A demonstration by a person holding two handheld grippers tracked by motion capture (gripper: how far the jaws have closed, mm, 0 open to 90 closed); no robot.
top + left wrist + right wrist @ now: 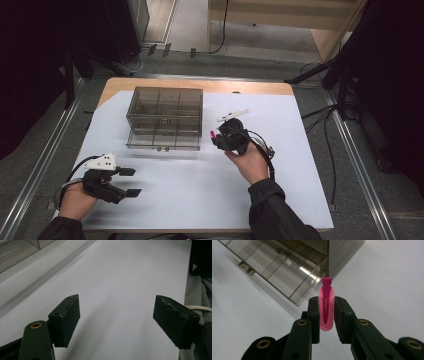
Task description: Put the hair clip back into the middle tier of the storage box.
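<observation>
A pink hair clip (326, 307) stands upright between the pads of my right gripper (326, 315), which is shut on it. From above, the clip (212, 134) shows as a small pink tip at the front of my right gripper (218, 138), held above the white sheet just right of the drawer box. The smoky transparent drawer box (165, 118) with compartments sits at the table's middle back; its corner (294, 267) fills the top of the right gripper view. My left gripper (129, 182) rests at the front left, jaws wide open, nothing between its pads (66, 320).
A white sheet (200, 195) covers most of the wooden table (150, 83). Cables trail from both grippers. Dark stands and curtains flank the table, with metal floor rails (45, 155) on either side. A grey cloth (197, 290) lies at the sheet's edge.
</observation>
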